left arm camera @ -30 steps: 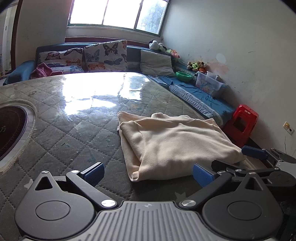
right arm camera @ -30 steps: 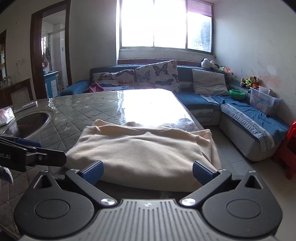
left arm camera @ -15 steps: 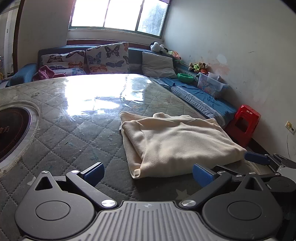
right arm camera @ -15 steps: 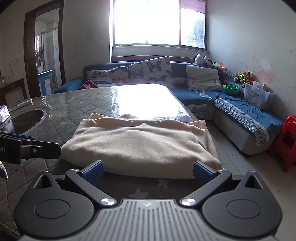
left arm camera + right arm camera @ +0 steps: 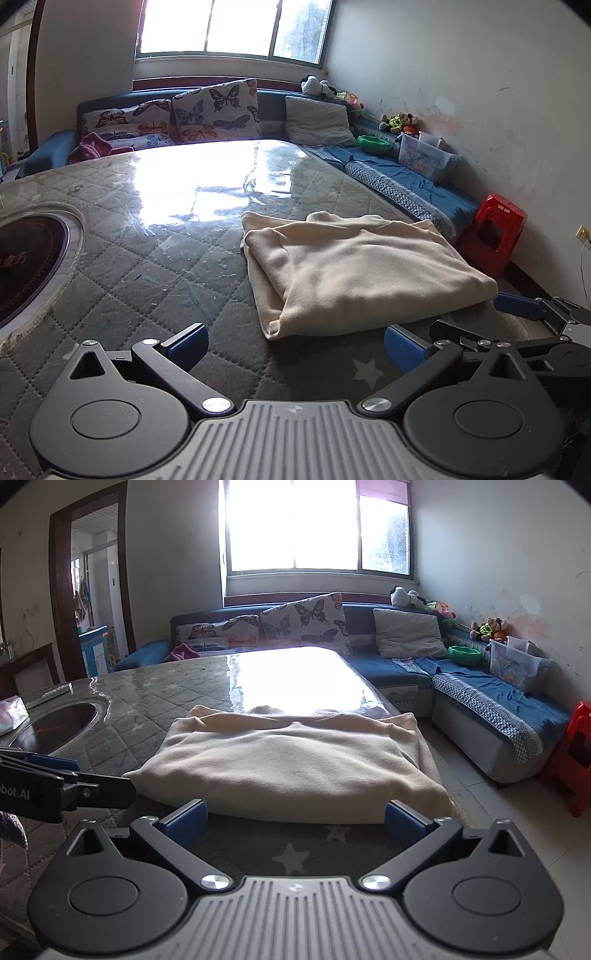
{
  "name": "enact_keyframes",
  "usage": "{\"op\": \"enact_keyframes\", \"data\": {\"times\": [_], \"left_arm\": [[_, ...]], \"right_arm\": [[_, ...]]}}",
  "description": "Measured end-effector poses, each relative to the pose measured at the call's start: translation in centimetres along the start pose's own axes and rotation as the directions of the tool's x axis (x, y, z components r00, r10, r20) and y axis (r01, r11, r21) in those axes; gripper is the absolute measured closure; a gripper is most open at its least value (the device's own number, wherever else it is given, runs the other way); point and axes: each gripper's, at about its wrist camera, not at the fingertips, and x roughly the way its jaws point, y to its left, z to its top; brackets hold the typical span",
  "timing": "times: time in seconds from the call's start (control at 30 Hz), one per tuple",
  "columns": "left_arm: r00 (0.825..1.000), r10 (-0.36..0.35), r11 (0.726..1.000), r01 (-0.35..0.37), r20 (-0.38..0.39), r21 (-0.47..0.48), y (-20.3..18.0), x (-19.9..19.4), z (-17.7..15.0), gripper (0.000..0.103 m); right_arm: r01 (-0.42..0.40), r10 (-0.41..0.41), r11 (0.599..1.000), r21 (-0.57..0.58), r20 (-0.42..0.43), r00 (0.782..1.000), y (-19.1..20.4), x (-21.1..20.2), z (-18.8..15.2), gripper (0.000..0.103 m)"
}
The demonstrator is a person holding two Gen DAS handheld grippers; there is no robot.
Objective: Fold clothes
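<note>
Folded cream garment flat on quilted table, both hand-held grippers spread wide, empty.

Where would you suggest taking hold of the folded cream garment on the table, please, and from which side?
Probably at the near folded edge of the garment, coming in low from the side facing both grippers. That edge is thick, rounded and lifted slightly off the table, so fingers could slide around it. The left gripper and right gripper are both open and already face it, one toward each near corner.
</note>
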Motion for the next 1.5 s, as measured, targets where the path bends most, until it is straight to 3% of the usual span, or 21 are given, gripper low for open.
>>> {"op": "enact_keyframes", "data": {"times": [1.5], "left_arm": [[0.999, 0.038, 0.998, -0.036, -0.025, 0.058, -1.5, -1.0, -1.7, 0.0]], "right_arm": [[-0.01, 0.009, 0.999, 0.049, 0.013, 1.0, -0.1, -1.4, -1.3, 0.0]]}}
